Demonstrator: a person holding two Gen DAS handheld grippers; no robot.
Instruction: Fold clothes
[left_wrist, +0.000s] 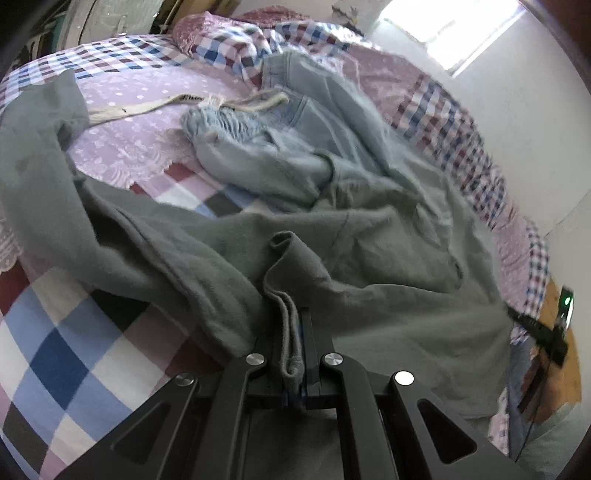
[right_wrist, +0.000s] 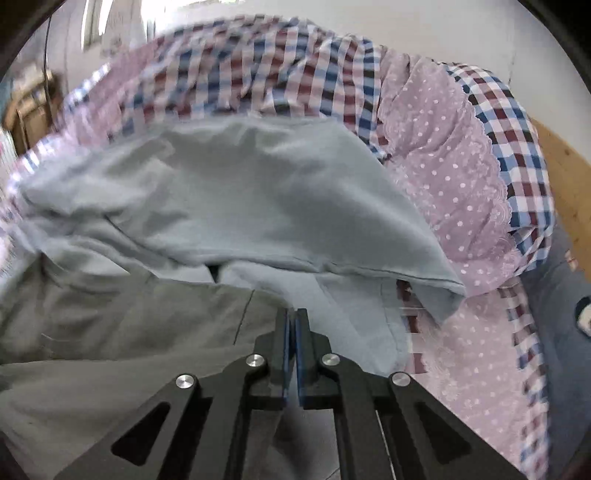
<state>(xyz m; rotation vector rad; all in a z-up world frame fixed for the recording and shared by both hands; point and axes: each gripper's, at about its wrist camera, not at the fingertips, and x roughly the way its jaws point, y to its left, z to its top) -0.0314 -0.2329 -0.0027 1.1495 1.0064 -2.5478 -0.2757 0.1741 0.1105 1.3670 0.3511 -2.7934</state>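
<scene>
- Clothes lie heaped on a bed (left_wrist: 66, 354) covered in a blue, maroon and white checked sheet, with a lilac dotted, lace-edged cover over part of it.
- The left claw (left_wrist: 295, 332) is closed tight on a bunched fold of a grey-green garment (left_wrist: 369, 295), whose doubled hem runs down between the two fingers.
- That garment spreads across the near half of the bed, one part trailing up to the left edge of the left wrist view.
- Beyond it lie light blue jeans (left_wrist: 258, 147), crumpled, with a pale drawstring (left_wrist: 147, 107) stretched over the lilac cover.
- The right claw (right_wrist: 293, 325) has its blue pads pressed together, with nothing seen between them; it hangs over pale grey-green cloth (right_wrist: 229, 192).
- A corner of that cloth folds over near the lilac cover (right_wrist: 450, 177).
</scene>
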